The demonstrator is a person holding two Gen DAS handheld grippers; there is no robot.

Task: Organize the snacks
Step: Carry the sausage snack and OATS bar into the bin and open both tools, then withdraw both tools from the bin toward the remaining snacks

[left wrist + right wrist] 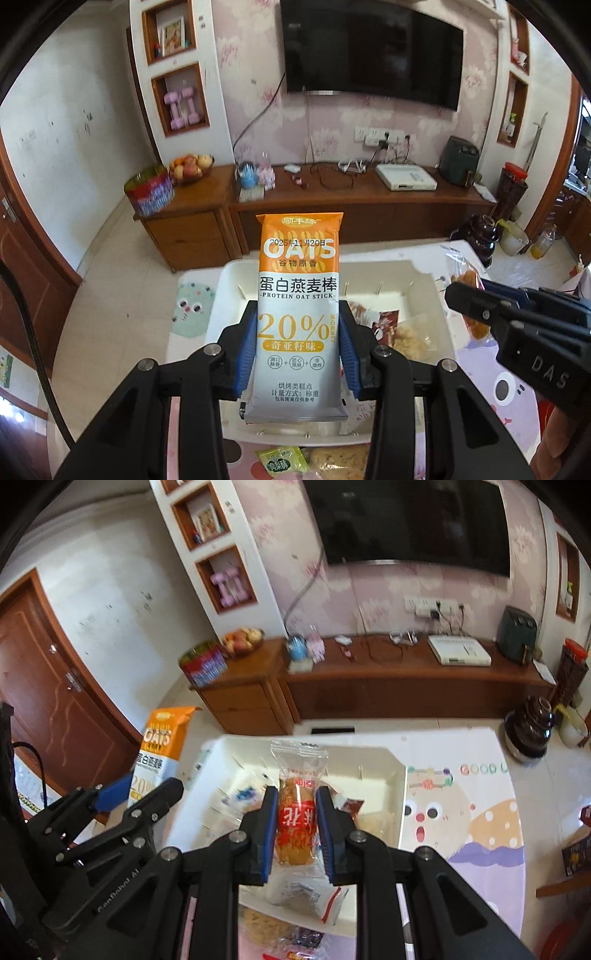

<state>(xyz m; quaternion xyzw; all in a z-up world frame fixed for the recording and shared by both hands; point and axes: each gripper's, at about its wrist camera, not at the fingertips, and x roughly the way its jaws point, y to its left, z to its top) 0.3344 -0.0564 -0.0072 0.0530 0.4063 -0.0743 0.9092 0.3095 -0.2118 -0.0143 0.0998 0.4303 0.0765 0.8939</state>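
**Both claws loaded above the white bin**

While the white bin (229,295) sits on the cartoon-printed surface (480,812), two snacks are held over it. An orange-and-white oat stick packet (299,314) is gripped upright between the blue pads (246,350) of the left claw (298,354), above the bin's left part. A clear-wrapped golden pastry (297,812) with a red label is clenched upright in the right claw (297,830), over the bin's middle. Other wrapped snacks are seen lying inside the bin and at its near edge.
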